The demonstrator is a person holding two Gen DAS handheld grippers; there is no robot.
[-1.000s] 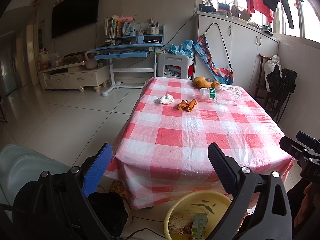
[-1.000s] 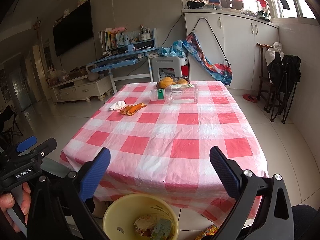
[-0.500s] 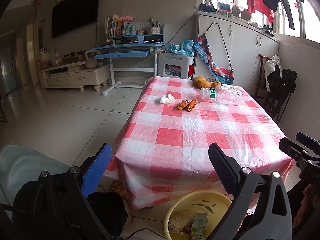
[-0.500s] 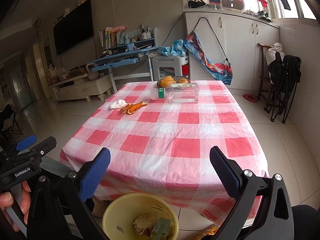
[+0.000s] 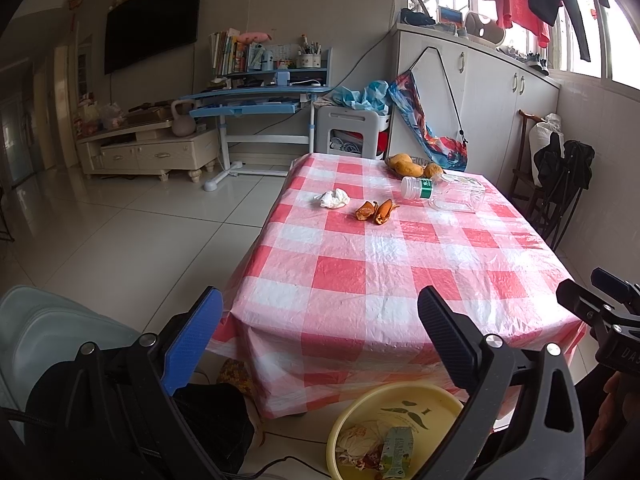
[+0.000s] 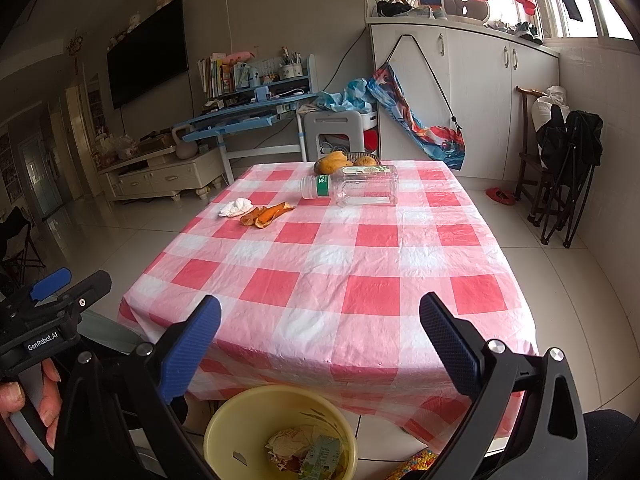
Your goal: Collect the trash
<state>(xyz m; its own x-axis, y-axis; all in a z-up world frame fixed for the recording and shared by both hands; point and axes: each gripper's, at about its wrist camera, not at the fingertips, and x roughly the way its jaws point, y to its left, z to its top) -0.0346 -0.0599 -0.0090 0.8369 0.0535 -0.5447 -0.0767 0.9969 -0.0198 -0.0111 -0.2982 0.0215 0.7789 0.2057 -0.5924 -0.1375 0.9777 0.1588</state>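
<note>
Hovering wide open and empty, left gripper (image 5: 320, 320) and right gripper (image 6: 320, 320) flank what looks like a trash-filled yellow basin (image 6: 224, 424).

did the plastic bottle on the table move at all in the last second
No. The plastic bottle lies on its side in the same spot, just in front of the fruit bowl, cap toward the orange peels.

A wall-mounted television (image 5: 152, 18) hangs above white floor tiles (image 5: 120, 232); daylit windows (image 5: 592, 32) opposite.
</note>
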